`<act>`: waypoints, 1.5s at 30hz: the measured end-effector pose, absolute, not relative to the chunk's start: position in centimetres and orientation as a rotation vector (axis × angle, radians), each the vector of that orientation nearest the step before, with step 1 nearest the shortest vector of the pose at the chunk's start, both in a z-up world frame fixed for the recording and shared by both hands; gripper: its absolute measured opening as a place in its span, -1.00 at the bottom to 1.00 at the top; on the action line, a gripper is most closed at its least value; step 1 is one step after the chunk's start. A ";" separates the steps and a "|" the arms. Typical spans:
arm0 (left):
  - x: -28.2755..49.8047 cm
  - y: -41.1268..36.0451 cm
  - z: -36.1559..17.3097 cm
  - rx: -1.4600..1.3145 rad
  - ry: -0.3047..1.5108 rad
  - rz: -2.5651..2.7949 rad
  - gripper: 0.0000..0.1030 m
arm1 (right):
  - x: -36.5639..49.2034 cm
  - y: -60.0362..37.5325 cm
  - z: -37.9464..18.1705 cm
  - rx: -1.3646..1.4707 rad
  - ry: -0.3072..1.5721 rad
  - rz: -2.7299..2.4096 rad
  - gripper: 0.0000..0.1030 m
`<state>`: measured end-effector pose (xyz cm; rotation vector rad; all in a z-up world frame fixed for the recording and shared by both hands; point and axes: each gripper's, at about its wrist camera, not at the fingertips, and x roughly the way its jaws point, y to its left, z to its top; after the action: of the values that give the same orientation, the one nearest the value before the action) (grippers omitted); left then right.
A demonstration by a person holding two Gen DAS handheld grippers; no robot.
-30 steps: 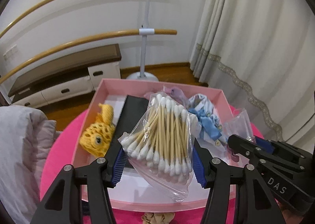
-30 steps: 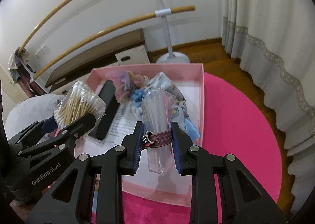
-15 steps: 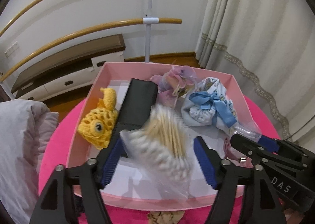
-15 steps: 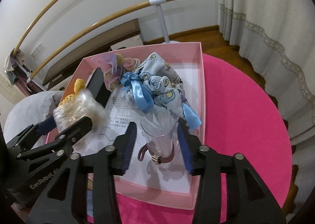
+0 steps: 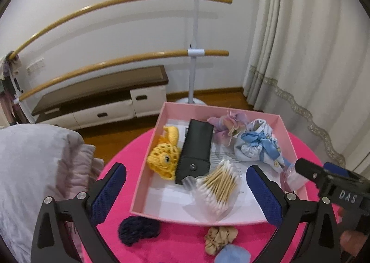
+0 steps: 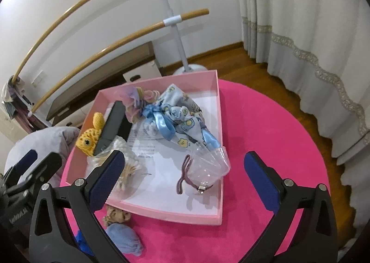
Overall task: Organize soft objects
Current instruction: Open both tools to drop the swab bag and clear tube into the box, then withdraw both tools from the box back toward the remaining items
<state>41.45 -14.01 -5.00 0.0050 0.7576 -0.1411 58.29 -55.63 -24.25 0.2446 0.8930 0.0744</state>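
Both tongs stand wide and empty: the left gripper and the right gripper each hang above the near edge of the shallow pink cardboard box on the round magenta table, blue-padded jaws well apart and nothing between them. Inside the box, the clear bag of wooden cotton swabs lies near the front wall, beside the black snap-closure pouch. The yellow crocheted fish sits by the box's left wall. The pastel tulle scrunchie and the blue-ribboned printed cloth bundle are toward the back. The clear plastic packet with a mauve hair tie rests at the front right corner. So most of the sorting looks done. Left outside, just in front of the box on the table, are a dark navy knitted piece, a beige scrunchie and a pale blue soft pad. These probably go in next. Both grippers tilt down toward the box, with the left one over the left front corner and the right one over the right front corner.
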 end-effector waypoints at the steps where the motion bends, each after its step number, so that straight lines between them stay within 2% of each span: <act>1: 40.3 -13.7 -4.9 0.007 0.747 -0.136 1.00 | 57.9 -55.5 -23.9 0.243 0.883 0.077 1.00; 10: 32.6 -10.7 -1.1 0.004 0.647 -0.112 1.00 | 52.5 -53.5 -19.7 0.175 0.765 0.072 1.00; 19: 25.3 -9.2 0.2 -0.005 0.594 -0.119 1.00 | 45.2 -53.0 -16.5 0.141 0.635 0.068 1.00; 45: 9.5 -5.6 1.9 -0.043 0.472 -0.103 1.00 | 31.4 -52.4 -13.2 0.121 0.442 0.065 1.00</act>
<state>9.48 -5.61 1.92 -0.0432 0.4721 -0.1025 31.38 -52.35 -13.23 0.1207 0.4417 0.0649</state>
